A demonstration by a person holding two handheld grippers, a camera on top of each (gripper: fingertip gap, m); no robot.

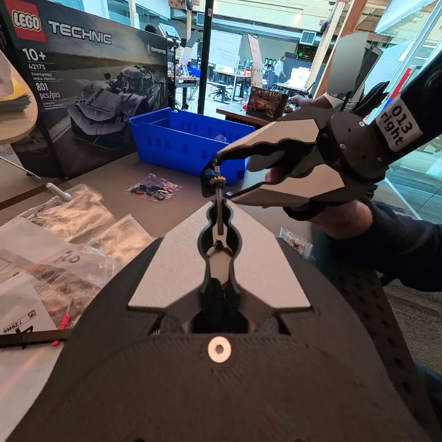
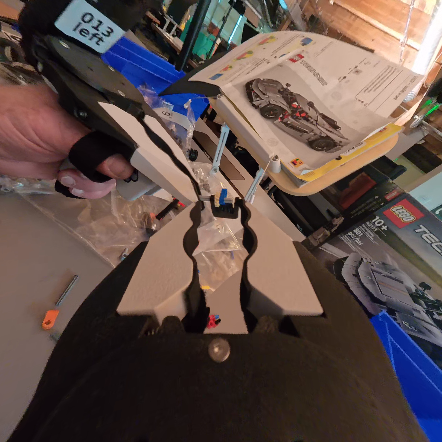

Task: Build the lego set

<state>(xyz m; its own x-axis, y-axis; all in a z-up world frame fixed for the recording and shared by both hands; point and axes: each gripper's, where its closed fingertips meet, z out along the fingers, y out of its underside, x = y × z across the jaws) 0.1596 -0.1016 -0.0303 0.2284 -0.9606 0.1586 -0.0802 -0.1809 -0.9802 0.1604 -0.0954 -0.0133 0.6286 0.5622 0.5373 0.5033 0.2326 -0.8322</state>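
My left gripper (image 1: 218,203) is shut on a thin grey axle (image 1: 219,216), which points away from the camera. The axle runs through a small black frame piece (image 1: 205,185) that carries a tan gear (image 1: 216,180) and a blue part (image 1: 210,172). My right gripper (image 1: 222,177) comes in from the right and is shut on that black piece, one fingertip at each end. In the right wrist view the black piece (image 2: 224,212) sits between my right gripper's (image 2: 221,203) tips. The left gripper (image 2: 196,195) pinches the axle (image 2: 204,198) from the upper left. All of this is held above the table.
A blue bin (image 1: 186,143) and the set's box (image 1: 83,83) stand behind. Bags of parts (image 1: 153,186) and clear bags (image 1: 79,215) lie on the table's left side. An instruction booklet (image 2: 311,95) rests on a wooden stand. An orange piece (image 2: 50,319) and a loose axle (image 2: 67,289) lie on the table. Both grippers' tips are close together, under 4 cm apart.
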